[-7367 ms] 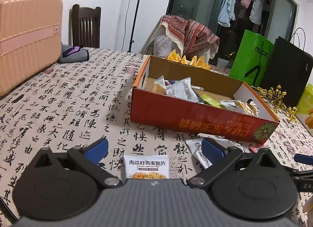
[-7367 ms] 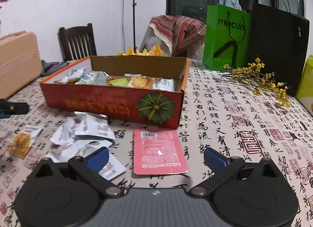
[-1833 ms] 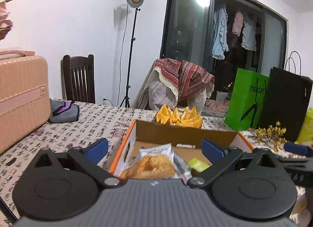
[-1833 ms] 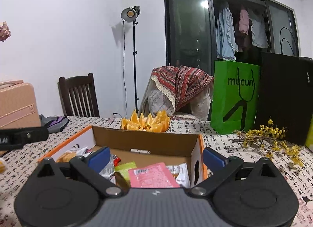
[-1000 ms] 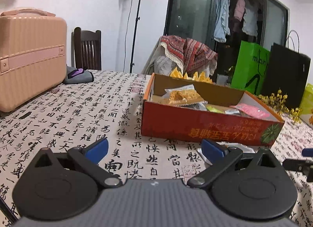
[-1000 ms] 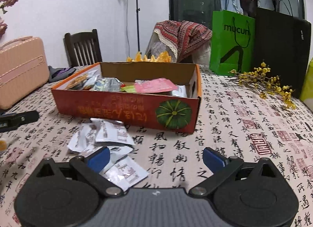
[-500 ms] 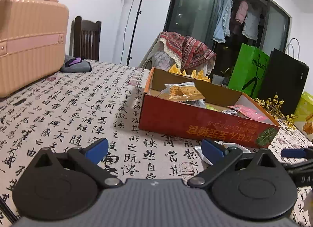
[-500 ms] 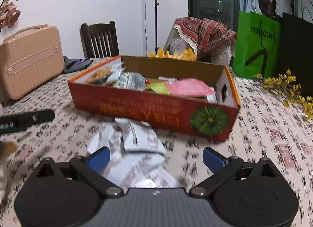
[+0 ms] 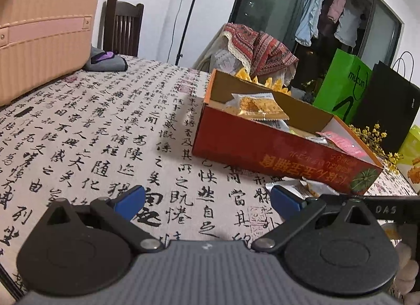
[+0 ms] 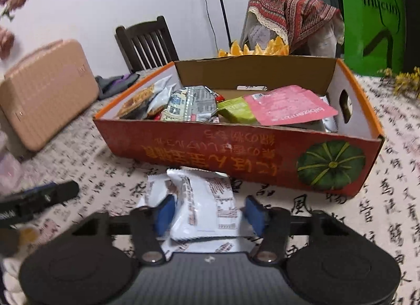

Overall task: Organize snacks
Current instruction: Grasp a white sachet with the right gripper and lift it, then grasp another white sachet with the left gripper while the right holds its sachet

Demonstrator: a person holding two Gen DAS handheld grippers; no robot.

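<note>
Right gripper (image 10: 208, 213) has dropped closer to the bench (image 10: 393, 215) since a half-second ago, jaws narrowed from wide to half-spread, straddling a white snack packet (image 10: 204, 207); contact with the pads unclear through motion blur. Left gripper (image 9: 207, 200) has jaws spread wide, empty, over bare printed cloth, about as before. Orange box (image 10: 236, 147) sits just behind the packet pile, holding a pink pouch (image 10: 288, 106) and silver packet (image 10: 191, 104). Open cloth left of the box up to the suitcase (image 9: 39, 21). Lower packets are hidden by the gripper body.
</note>
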